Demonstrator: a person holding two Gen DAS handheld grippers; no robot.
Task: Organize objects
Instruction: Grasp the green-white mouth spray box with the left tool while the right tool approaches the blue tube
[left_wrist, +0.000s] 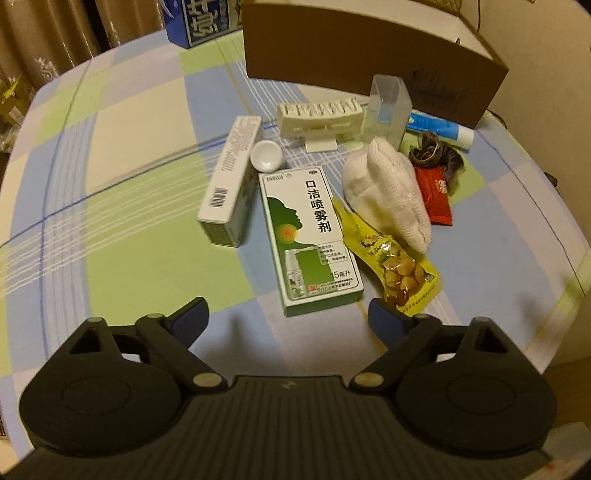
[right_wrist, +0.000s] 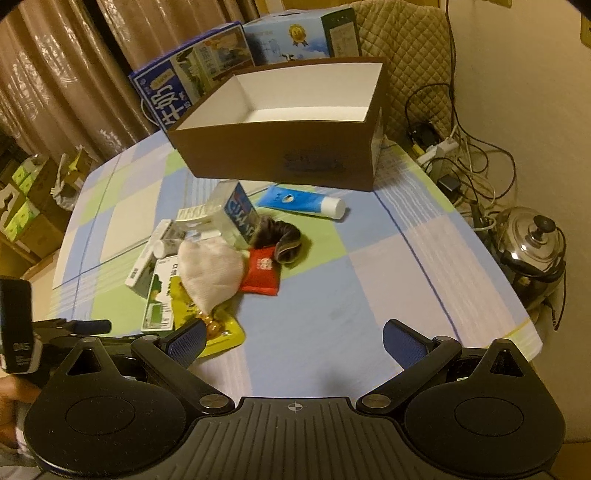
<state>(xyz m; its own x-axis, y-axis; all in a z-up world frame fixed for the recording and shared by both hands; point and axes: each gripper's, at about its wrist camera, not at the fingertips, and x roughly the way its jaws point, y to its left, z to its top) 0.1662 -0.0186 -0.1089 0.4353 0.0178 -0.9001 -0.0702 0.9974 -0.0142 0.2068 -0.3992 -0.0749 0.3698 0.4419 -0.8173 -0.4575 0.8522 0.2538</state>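
Left wrist view: left gripper (left_wrist: 288, 314) spread wide, empty, just short of green-white cardboard spray box (left_wrist: 310, 240). Right gripper (right_wrist: 293, 338) likewise spread over checked tablecloth (right_wrist: 388, 266); brown open cardboard box (right_wrist: 288, 147) behind clutter.

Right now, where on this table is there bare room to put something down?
The cloth is bare right of the red packet, below the blue tube. It is bare too left of the long white carton. Before the brown box it is crowded.

Two medicine boxes (left_wrist: 312, 236) (left_wrist: 231, 181); one brown box (right_wrist: 288, 122); one tube (right_wrist: 303, 203); two snack packets (left_wrist: 395, 258) (left_wrist: 434, 195).
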